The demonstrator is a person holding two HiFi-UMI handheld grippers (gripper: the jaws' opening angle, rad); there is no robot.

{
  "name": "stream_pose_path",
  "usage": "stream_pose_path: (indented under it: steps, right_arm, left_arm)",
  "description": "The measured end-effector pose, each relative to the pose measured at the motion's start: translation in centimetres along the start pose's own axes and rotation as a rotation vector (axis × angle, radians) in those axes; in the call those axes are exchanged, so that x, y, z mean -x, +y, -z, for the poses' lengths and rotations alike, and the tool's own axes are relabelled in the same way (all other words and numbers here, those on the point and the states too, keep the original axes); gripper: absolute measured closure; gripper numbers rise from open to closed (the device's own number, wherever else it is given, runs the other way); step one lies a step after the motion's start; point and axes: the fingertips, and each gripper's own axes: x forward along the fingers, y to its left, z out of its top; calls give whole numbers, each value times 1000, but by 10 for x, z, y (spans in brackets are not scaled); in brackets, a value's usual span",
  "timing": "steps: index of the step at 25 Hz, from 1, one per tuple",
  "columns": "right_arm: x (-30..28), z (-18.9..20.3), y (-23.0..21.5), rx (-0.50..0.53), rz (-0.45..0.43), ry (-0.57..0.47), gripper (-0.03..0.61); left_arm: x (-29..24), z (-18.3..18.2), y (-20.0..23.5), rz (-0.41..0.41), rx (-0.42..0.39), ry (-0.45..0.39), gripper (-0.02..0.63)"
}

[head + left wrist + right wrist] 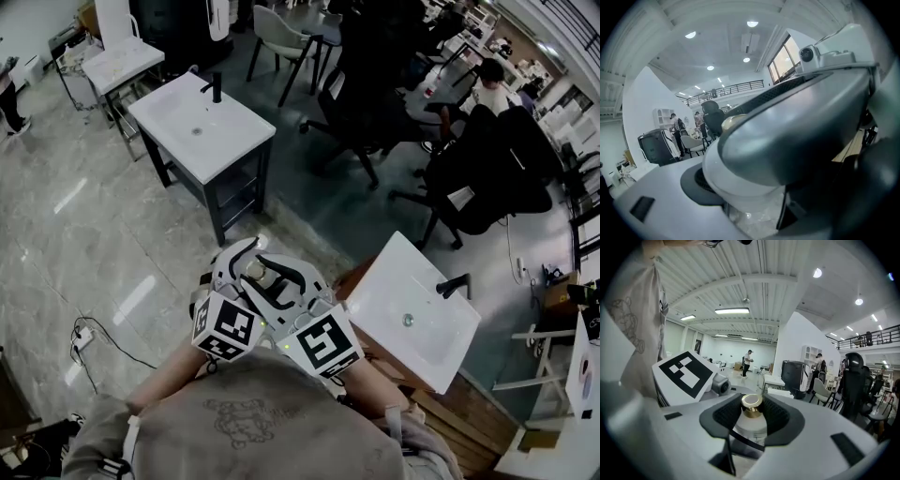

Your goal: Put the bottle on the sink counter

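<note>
The bottle [751, 420] is small and pale with a gold cap. It stands upright between the dark pads of my right gripper [751, 416], which is shut on it. In the head view the bottle [255, 271] is held close in front of the person's chest, over the floor, in the right gripper [269, 281]. My left gripper [239, 262] is right beside it with its jaws wide open and nothing held. The left gripper view is mostly filled by the right gripper's body, with the gold cap [733, 121] peeking out behind it. A white sink counter [424, 323] with a black tap [454, 285] stands just to the right.
A second white sink counter [202, 127] on a dark frame stands further off at the upper left. Black office chairs [487, 173] and a person at a desk fill the upper right. A cable and power strip [84, 337] lie on the marble floor at the left.
</note>
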Motion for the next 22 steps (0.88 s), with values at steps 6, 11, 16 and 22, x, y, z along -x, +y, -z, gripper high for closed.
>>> stream_pose_path:
  steps: [6, 11, 16, 22]
  right_arm:
    - [1, 10, -11, -9, -5, 1, 434]
    - [6, 17, -22, 6, -23, -8, 436]
    - [8, 24, -30, 20, -43, -17, 434]
    - [8, 23, -38, 33, -60, -27, 434]
  left_arm:
    - [-14, 2, -2, -4, 3, 10, 273]
    - [-29, 1, -5, -20, 13, 10, 275]
    - [-39, 0, -6, -42, 16, 9, 273]
    - [-46, -4, -2, -66, 22, 3, 273]
